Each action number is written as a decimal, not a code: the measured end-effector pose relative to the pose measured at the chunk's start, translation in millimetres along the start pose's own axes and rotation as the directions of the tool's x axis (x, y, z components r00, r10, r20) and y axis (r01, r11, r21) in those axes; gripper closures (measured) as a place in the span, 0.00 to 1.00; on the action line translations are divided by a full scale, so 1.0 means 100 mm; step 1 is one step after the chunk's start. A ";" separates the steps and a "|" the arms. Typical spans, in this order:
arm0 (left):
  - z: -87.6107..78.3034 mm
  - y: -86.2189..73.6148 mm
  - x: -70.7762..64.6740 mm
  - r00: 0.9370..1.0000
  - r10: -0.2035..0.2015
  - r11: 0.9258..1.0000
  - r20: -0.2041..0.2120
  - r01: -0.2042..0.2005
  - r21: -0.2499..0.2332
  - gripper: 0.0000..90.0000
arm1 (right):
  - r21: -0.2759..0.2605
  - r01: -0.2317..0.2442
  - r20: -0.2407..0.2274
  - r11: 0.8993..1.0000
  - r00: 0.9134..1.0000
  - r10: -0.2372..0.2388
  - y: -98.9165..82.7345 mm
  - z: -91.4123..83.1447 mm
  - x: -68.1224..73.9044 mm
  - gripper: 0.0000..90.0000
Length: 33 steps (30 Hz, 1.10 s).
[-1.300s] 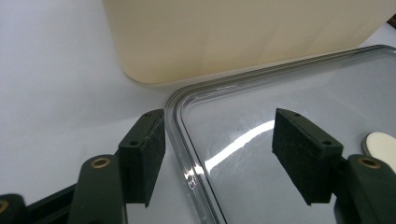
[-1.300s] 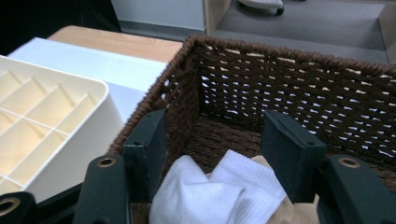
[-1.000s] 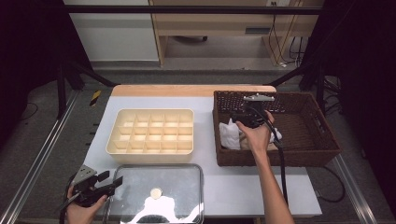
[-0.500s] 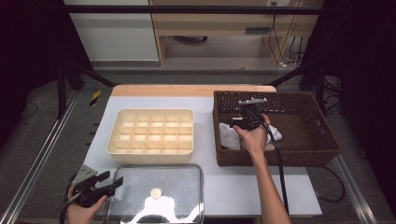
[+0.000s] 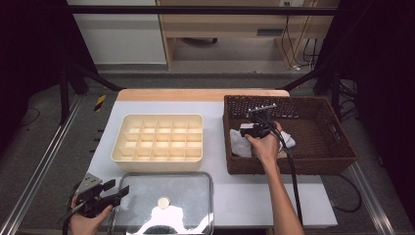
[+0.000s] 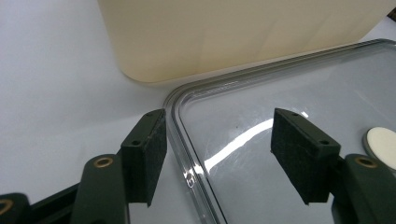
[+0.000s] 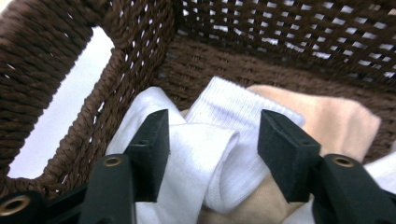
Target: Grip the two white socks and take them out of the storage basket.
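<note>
No legible brand, label or writing appears on any object. At the right of the white table (image 5: 303, 196) stands a dark brown woven wicker basket (image 5: 337, 147); it holds a folded white ribbed sock (image 7: 219, 154) lying on a peach-coloured cloth (image 7: 336, 121), in the basket's near-left corner. The right gripper (image 7: 212, 140) is lowered into the basket, its jaws parted on either side of the sock's fold and just closing, the pads not yet pressing it. A cream plastic tray divided into square compartments (image 5: 159, 142) sits left of the basket, its cells bare. In front of it lies a clear rectangular lid with a round white knob (image 5: 164, 200). The left gripper (image 6: 219, 154) rests with jaws open, straddling the lid's corner edge.
</note>
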<state>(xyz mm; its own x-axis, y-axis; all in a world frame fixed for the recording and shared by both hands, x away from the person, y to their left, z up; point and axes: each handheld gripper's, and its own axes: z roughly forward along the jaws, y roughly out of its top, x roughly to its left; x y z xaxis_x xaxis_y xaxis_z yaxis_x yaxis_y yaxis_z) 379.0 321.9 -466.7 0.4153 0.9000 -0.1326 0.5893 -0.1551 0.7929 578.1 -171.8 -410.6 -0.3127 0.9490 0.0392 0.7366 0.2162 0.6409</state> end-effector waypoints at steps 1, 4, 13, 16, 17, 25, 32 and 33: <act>0.00 0.00 0.00 1.000 0.000 1.000 0.000 0.000 -0.001 0.39 | 0.008 -0.007 -0.006 1.000 1.000 0.007 0.00 0.01 0.00 0.54; 0.00 0.00 0.00 1.000 0.000 1.000 0.001 0.000 0.001 0.40 | 0.037 -0.014 -0.009 0.999 1.000 0.014 0.00 0.03 0.00 0.61; 0.00 0.00 0.00 1.000 -0.002 1.000 0.002 0.002 0.000 0.40 | 0.078 -0.007 -0.019 0.997 1.000 0.009 -0.01 0.06 0.01 0.94; 0.00 0.00 0.00 1.000 -0.003 1.000 0.002 0.003 0.001 0.40 | 0.069 -0.002 -0.019 0.998 1.000 0.003 -0.01 0.05 0.01 0.96; 0.00 0.00 0.00 1.000 -0.003 1.000 0.003 0.003 0.000 0.40 | 0.055 0.000 -0.015 0.998 1.000 0.001 0.00 0.04 0.01 0.96; 0.00 0.00 0.00 1.000 -0.001 1.000 0.005 0.001 0.003 0.40 | -0.113 -0.013 -0.009 0.994 1.000 0.012 0.02 -0.14 0.01 0.97; 0.00 0.00 0.00 1.000 -0.004 1.000 0.003 0.004 -0.003 0.40 | -0.219 -0.014 -0.024 0.976 1.000 0.008 0.06 -0.27 0.02 0.97; 0.00 0.00 0.00 1.000 -0.003 1.000 0.003 0.003 -0.001 0.40 | -0.233 -0.017 -0.030 0.972 0.999 0.010 0.07 -0.30 0.02 0.97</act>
<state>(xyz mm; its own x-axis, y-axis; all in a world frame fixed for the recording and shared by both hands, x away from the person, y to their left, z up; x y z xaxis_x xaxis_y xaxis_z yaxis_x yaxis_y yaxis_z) 379.1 321.9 -466.7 0.4156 0.8991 -0.1372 0.5897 -0.1515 0.7933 565.0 -175.4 -383.4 -0.3230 0.9439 0.0689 0.5821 0.1407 0.8009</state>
